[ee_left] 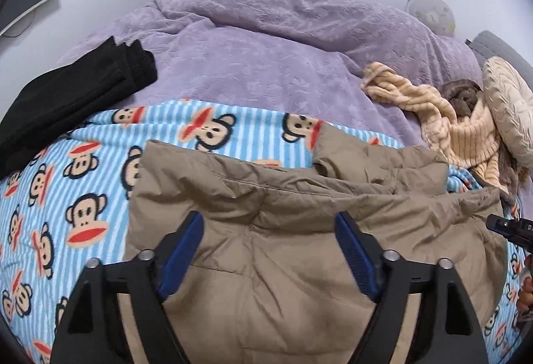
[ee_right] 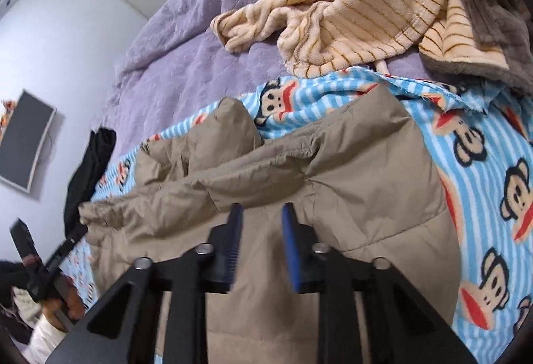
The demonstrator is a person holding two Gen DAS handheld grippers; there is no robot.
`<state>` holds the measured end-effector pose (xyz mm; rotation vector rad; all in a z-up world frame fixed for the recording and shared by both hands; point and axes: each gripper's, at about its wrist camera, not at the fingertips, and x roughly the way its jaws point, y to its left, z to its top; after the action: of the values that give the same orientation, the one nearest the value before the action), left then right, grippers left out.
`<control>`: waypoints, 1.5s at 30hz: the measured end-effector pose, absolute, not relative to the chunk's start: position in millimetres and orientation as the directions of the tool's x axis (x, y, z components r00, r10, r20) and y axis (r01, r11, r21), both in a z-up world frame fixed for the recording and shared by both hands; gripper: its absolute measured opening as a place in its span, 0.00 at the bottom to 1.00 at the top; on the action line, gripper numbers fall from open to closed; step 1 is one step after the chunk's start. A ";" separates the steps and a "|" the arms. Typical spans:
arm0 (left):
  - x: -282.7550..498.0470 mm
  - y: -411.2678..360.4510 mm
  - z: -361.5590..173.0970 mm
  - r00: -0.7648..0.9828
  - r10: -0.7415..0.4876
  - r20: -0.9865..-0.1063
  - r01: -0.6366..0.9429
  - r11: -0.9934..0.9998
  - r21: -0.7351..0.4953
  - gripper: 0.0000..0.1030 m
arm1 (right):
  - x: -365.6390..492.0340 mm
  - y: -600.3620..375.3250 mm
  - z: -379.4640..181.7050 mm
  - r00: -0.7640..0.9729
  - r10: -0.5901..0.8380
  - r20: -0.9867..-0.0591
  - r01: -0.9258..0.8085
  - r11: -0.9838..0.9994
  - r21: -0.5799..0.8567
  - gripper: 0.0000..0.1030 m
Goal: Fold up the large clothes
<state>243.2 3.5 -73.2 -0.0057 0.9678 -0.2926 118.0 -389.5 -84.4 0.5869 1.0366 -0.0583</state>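
Khaki padded coat (ee_left: 286,230) lies spread on a blue striped blanket printed with monkey faces (ee_left: 66,197), which covers the near part of a bed under a purple bedspread (ee_left: 266,47). The coat's upper part is rumpled, one folded section lying across the top.

The left gripper (ee_left: 269,227) hovers over the middle of the coat with its jaws spread wide; the blue fingers (ee_left: 181,250) stand well apart and nothing sits between them but the fabric below. Whether the tips touch the cloth cannot be told.

The right gripper (ee_right: 261,224) sits above the coat's right portion, its jaws only narrowly parted, with a slim gap between the pads. Coat fabric shows through that gap, but no fold is pinched there.

A folded black garment (ee_left: 66,97) rests at the blanket's far left edge. A cream striped fleece (ee_left: 449,124) and a brown garment (ee_left: 463,94) lie heaped at the right, near a round cushion (ee_left: 509,107).
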 end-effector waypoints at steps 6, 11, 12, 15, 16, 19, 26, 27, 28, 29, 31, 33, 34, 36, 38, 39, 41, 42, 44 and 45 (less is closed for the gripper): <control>273.4 -15.7 -120.4 0.537 -0.121 -0.835 0.191 0.981 -0.020 0.62 | 142.8 -397.5 -114.8 0.470 0.030 -0.882 0.345 0.914 0.215 0.15; 300.1 -7.5 -150.7 0.510 -0.113 -0.853 0.144 0.989 -0.044 0.62 | 160.2 -426.5 -145.0 0.457 0.030 -0.889 0.426 0.870 0.248 0.08; 303.7 -8.2 -154.2 0.505 -0.112 -0.856 0.144 0.989 -0.045 0.62 | 162.9 -429.0 -149.9 0.455 0.039 -0.889 0.437 0.861 0.261 0.08; 310.9 -12.1 -162.6 0.502 -0.111 -0.857 0.146 0.988 -0.043 0.62 | 171.7 -431.7 -160.7 0.451 0.037 -0.892 0.444 0.858 0.260 0.08; 312.7 -13.7 -165.0 0.502 -0.108 -0.858 0.145 0.989 -0.039 0.62 | 173.9 -431.5 -163.7 0.448 0.034 -0.894 0.444 0.859 0.255 0.08; 316.8 -19.0 -169.4 0.502 -0.085 -0.861 0.136 0.990 -0.019 0.64 | 180.0 -430.8 -167.3 0.443 0.025 -0.896 0.445 0.861 0.244 0.08; 304.5 -17.6 -152.2 0.509 -0.015 -0.861 0.124 0.991 0.056 0.72 | 170.2 -420.9 -147.9 0.441 -0.001 -0.897 0.450 0.866 0.220 0.14; 300.7 -16.5 -148.4 0.507 -0.006 -0.862 0.126 0.990 0.067 0.72 | 165.3 -418.4 -142.6 0.446 0.003 -0.895 0.450 0.863 0.227 0.17; 295.9 -15.7 -144.2 0.505 0.003 -0.863 0.129 0.989 0.079 0.72 | 161.3 -416.4 -137.7 0.454 0.012 -0.891 0.449 0.861 0.241 0.19; 291.8 -14.1 -140.9 0.503 0.008 -0.865 0.131 0.988 0.085 0.72 | 155.2 -413.7 -132.0 0.465 0.023 -0.885 0.446 0.858 0.256 0.28; 281.8 -10.6 -133.4 0.497 0.006 -0.868 0.130 0.988 0.081 0.72 | 142.8 -406.8 -120.0 0.487 0.032 -0.873 0.440 0.855 0.276 0.44; 271.5 -7.2 -128.0 0.489 0.000 -0.872 0.127 0.989 0.072 0.90 | 129.4 -398.3 -108.8 0.502 0.031 -0.864 0.428 0.859 0.280 0.47; 264.9 -5.3 -125.4 0.487 0.005 -0.873 0.120 0.990 0.073 0.99 | 124.2 -394.7 -104.9 0.506 0.033 -0.862 0.424 0.861 0.282 0.47; 252.3 -2.1 -121.9 0.496 0.010 -0.868 0.112 0.991 0.076 1.00 | 108.7 -388.8 -98.7 0.512 0.049 -0.858 0.419 0.857 0.299 0.47; 241.4 0.2 -122.8 0.481 0.006 -0.877 0.113 0.991 0.069 1.00 | 94.7 -385.4 -96.1 0.509 0.071 -0.858 0.423 0.847 0.321 0.47; 235.5 2.0 -124.0 0.471 0.004 -0.882 0.112 0.992 0.065 1.00 | 88.0 -383.7 -95.5 0.507 0.079 -0.858 0.427 0.842 0.330 0.47; 225.8 5.1 -124.4 0.461 0.004 -0.887 0.108 0.992 0.061 1.00 | 74.7 -378.9 -96.2 0.504 0.097 -0.858 0.436 0.829 0.350 0.47; 220.7 6.7 -123.9 0.457 0.003 -0.890 0.106 0.993 0.058 1.00 | 65.8 -376.4 -96.5 0.501 0.109 -0.858 0.440 0.822 0.361 0.47; 211.1 10.4 -122.1 0.448 0.000 -0.894 0.102 0.993 0.052 1.00 | 48.8 -372.3 -97.6 0.494 0.126 -0.860 0.447 0.812 0.376 0.47; 205.9 12.3 -121.4 0.443 -0.003 -0.897 0.101 0.994 0.047 1.00 | 40.6 -370.1 -98.3 0.491 0.136 -0.860 0.450 0.806 0.384 0.47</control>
<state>205.9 12.3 -121.4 0.0982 1.1107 -0.0646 40.6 -370.1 -98.3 0.6318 1.0576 -0.2066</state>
